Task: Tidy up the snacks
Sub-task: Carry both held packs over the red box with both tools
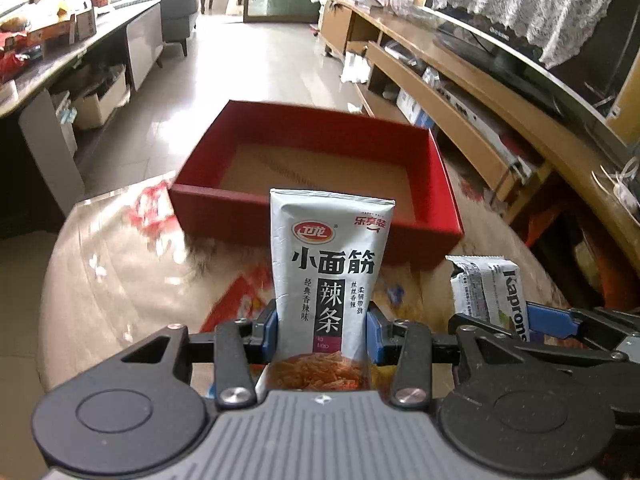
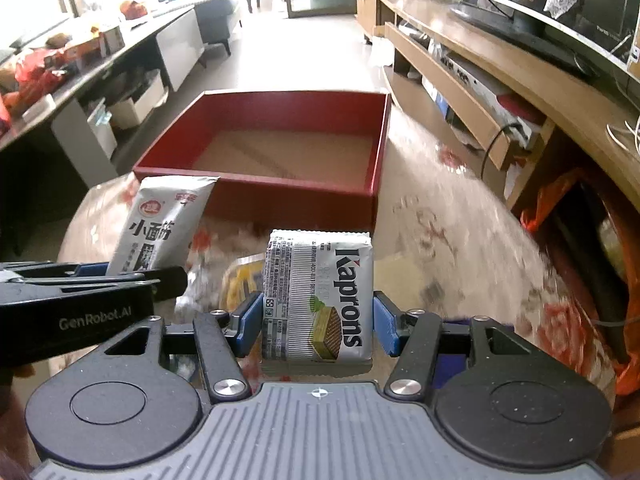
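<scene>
While both grippers hang over the worktop (image 1: pixel 120 248) just short of the empty red box (image 2: pixel 256 188), left gripper (image 1: pixel 322 330) fingers clamp an upright grey spicy-strip pouch (image 1: pixel 326 276), right gripper (image 2: pixel 318 326) fingers clamp a Kaprons wafer pack (image 2: pixel 320 296) beside it.

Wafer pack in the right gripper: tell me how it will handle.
The wafer pack looks blocky and holds its shape between the jaws, so probably fairly stiff. Its glossy wrapper may slip. Wafers inside likely crush if squeezed hard.
</scene>
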Demonstrator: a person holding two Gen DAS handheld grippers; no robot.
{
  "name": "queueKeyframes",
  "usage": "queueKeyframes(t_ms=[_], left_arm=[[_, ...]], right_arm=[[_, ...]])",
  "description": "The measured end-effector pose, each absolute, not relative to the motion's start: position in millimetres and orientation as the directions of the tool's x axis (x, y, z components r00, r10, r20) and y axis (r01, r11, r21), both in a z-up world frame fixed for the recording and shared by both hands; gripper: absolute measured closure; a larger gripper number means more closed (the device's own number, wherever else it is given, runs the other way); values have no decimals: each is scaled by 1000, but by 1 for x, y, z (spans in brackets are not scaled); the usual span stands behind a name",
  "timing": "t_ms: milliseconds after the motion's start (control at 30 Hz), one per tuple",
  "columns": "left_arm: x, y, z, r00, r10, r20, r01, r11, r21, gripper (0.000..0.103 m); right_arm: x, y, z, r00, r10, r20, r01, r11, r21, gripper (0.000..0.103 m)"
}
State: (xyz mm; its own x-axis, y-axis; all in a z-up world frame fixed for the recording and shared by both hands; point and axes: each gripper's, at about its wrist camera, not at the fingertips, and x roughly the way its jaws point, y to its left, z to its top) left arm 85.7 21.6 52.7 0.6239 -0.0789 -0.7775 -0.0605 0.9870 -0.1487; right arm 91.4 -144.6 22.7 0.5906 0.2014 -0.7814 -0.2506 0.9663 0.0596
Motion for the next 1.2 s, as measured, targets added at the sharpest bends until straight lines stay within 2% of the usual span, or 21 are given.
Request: queueKeyframes(t_ms=[567,1200], left_arm=[[200,40,53,660,-15,-751,-162,973,-162,63],[259,55,-2,595,60,-802,-232,968,-99,62]], right_arm=[[197,-124,28,625,213,-751,-220,971,93,39],[260,-98,-20,575,237,-784,-230,965,123,39]])
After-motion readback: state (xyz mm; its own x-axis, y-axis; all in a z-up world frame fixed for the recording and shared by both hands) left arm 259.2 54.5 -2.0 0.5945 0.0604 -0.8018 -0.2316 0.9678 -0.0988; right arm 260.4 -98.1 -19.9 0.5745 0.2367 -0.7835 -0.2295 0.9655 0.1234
